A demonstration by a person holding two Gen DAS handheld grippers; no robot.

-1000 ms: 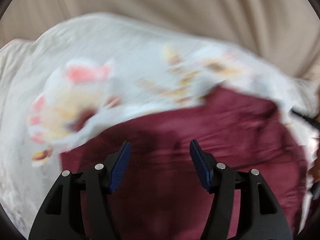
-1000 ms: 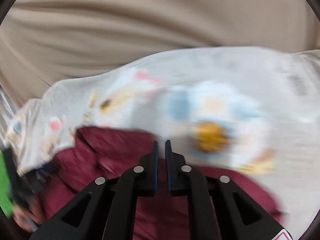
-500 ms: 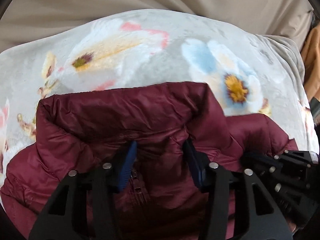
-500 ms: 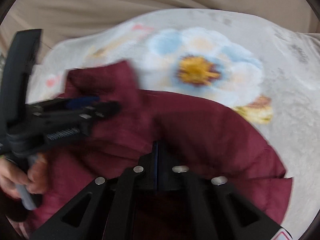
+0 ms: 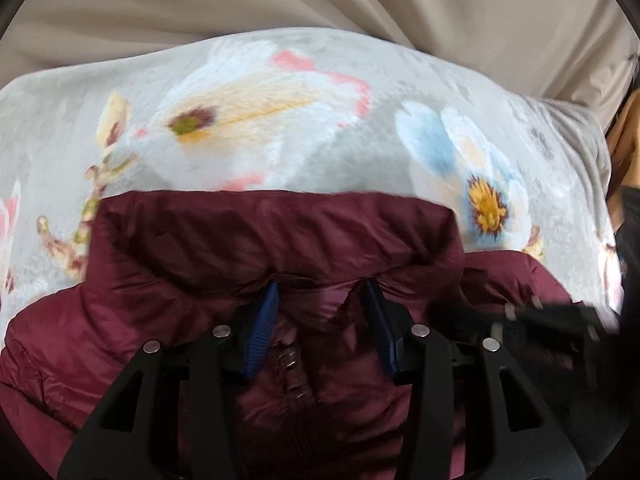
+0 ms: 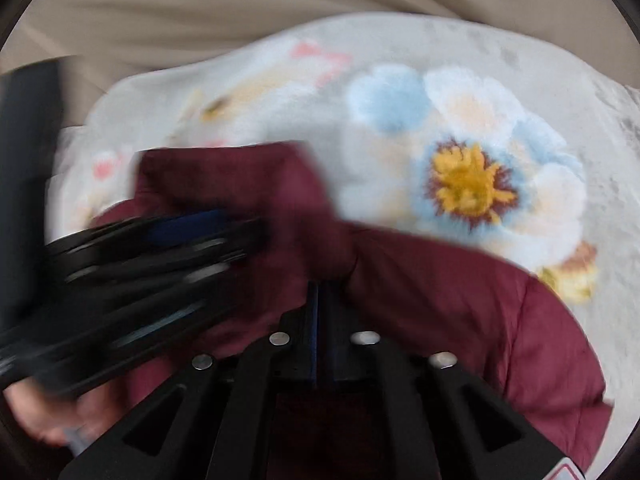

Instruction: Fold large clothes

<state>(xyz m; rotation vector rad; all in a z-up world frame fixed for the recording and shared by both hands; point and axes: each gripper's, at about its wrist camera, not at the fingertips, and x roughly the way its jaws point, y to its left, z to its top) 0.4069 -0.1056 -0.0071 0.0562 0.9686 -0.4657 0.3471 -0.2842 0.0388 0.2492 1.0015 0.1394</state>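
A maroon puffer jacket [image 5: 280, 248] lies on a floral blanket [image 5: 248, 112], collar towards the far side, front zipper [image 5: 294, 368] facing up. My left gripper [image 5: 322, 296] is open, its blue pads on either side of the neck opening just below the collar. My right gripper [image 6: 322, 292] is shut on a fold of the jacket [image 6: 460, 308] at the shoulder beside the collar. The left gripper also shows blurred in the right wrist view [image 6: 168, 240]. The right gripper shows blurred at the right of the left wrist view [image 5: 532, 316].
A beige curtain [image 5: 320, 0] hangs behind the blanket's far edge. An orange-brown cloth [image 5: 628, 132] shows at the far right edge. The person's hand [image 6: 44, 412] holds the left gripper at lower left.
Both grippers came down from above the blanket onto the jacket's collar area. The left gripper settled at the neck opening; the right one closed on the jacket's fabric.
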